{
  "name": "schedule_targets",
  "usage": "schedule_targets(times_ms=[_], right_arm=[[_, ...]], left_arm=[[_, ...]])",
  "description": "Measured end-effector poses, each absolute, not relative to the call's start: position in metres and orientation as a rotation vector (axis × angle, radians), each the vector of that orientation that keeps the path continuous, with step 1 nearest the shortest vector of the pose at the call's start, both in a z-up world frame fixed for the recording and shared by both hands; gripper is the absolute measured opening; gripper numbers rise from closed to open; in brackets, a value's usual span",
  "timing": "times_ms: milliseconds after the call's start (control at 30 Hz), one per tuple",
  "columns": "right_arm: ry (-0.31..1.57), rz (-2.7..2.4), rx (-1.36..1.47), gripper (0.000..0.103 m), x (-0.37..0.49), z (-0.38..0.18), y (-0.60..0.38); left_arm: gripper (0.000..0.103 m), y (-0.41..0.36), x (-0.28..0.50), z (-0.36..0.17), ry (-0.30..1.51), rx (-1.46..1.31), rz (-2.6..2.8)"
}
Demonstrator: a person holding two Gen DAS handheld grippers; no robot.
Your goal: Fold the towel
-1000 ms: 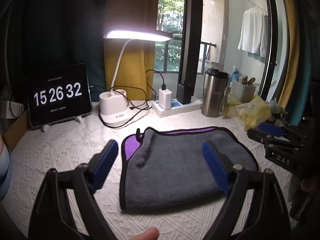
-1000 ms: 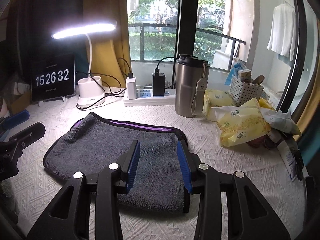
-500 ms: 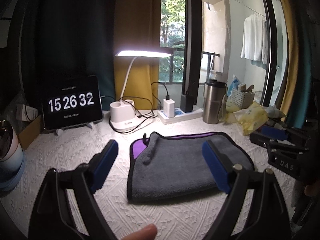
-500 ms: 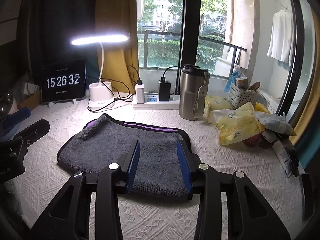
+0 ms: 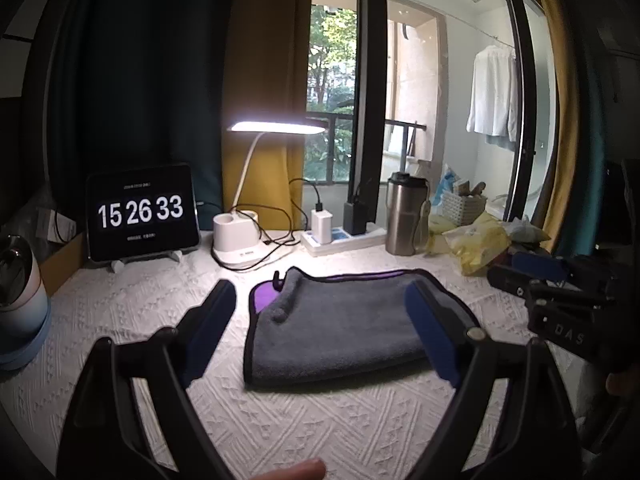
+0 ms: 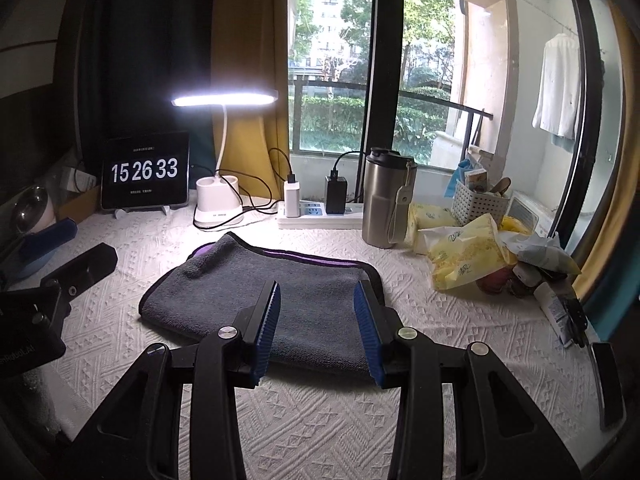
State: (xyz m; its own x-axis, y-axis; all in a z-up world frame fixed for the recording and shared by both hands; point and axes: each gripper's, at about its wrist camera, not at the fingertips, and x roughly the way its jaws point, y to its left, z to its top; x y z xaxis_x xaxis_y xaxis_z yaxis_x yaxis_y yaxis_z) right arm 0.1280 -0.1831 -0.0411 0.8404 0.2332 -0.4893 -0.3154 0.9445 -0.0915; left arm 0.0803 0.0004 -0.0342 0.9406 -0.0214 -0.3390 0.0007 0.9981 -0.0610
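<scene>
Left wrist view first, and the big thing is the worktop (image 5: 120, 320), covered in a white textured cloth, with the towel (image 5: 340, 328) lying flat in the middle of it. It's grey on top with a purple underside peeping out at the far left corner and along the far edge, and it looks folded over at least once already, sitting as a neat, thick rectangle. The towel reads as soft, limp and light: nothing stiff here, so any lifted corner should droop and drag the layers with it. The plush pile ought to give the blue pads good friction, so slipping seems unlikely. The bigger worry is pinching only the top layer.

Down to the tools. The left claw (image 5: 320, 332) hovers above the near side of the towel, fingers spread wide and holding nothing. From the right wrist view, the right claw (image 6: 316, 328) hangs over the towel's near right part, fingers parted more narrowly, also empty and not touching the cloth.

Best hold, I'd say: the two near corners, or the bound black edge on each short side, biting through every layer at once.

Smaller bits behind: a lamp (image 5: 248, 216), a clock (image 5: 140, 212), a steel flask (image 6: 386, 200).
</scene>
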Motion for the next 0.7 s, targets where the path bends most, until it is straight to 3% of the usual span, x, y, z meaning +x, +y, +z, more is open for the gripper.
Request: schedule_targets(times_ms=[367,433,700], right_arm=[[0.452,0.305,-0.187,0.042,0.098,-0.042,-0.181],[0.444,0.306,-0.19,0.051,0.092,-0.042,-0.181],[0.399,0.313,-0.184,0.053,0.07,-0.04,-0.184]], left_arm=[[0.088,0.0,0.053,-0.034,0.297,-0.069,-0.02],[0.089,0.002,0.048,-0.035,0.295,-0.074,-0.023],[0.089,0.001,0.03,-0.036,0.278,-0.066,-0.029]])
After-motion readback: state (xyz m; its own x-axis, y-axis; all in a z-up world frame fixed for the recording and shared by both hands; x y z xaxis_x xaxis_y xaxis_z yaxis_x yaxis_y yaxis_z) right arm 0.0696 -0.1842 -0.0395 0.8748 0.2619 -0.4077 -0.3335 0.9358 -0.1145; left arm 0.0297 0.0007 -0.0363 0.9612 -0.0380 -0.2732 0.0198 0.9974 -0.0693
